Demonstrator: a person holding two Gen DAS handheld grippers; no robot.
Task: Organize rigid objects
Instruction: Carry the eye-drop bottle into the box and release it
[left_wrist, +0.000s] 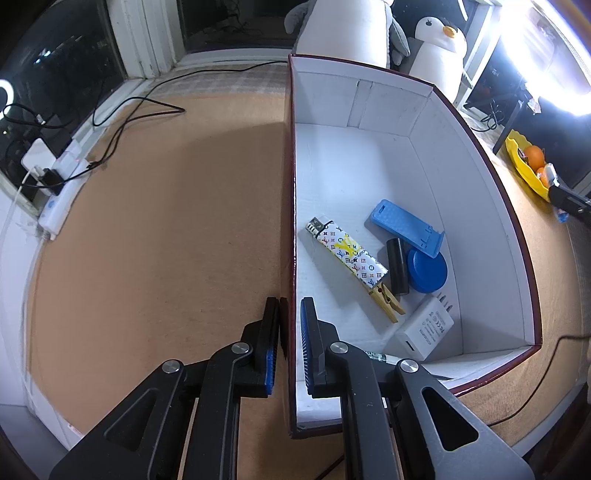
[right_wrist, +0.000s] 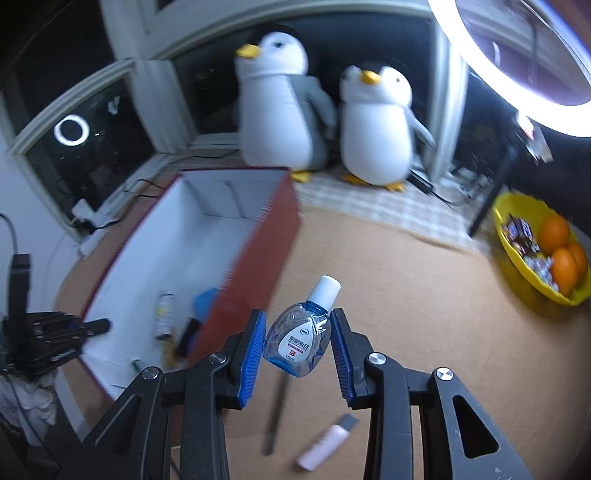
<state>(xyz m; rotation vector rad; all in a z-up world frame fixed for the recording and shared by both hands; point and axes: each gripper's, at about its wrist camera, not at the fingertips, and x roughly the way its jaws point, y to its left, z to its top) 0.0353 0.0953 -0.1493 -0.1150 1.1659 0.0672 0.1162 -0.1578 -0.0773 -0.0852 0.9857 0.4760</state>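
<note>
Eye-drop bottle (right_wrist: 298, 334) held between jaws of right gripper (right_wrist: 298, 343), above table (right_wrist: 406, 295); left gripper (left_wrist: 290, 332) jaws narrow, clamping near-left wall of red box (left_wrist: 291, 184); lighter (left_wrist: 347, 254) inside

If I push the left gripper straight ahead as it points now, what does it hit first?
Nothing head-on, probably: the left gripper straddles the box's left wall, so it would slide along that wall, likely toward the box's far corner.

"15ml" on eye-drop bottle (right_wrist: 298, 339) label
</note>
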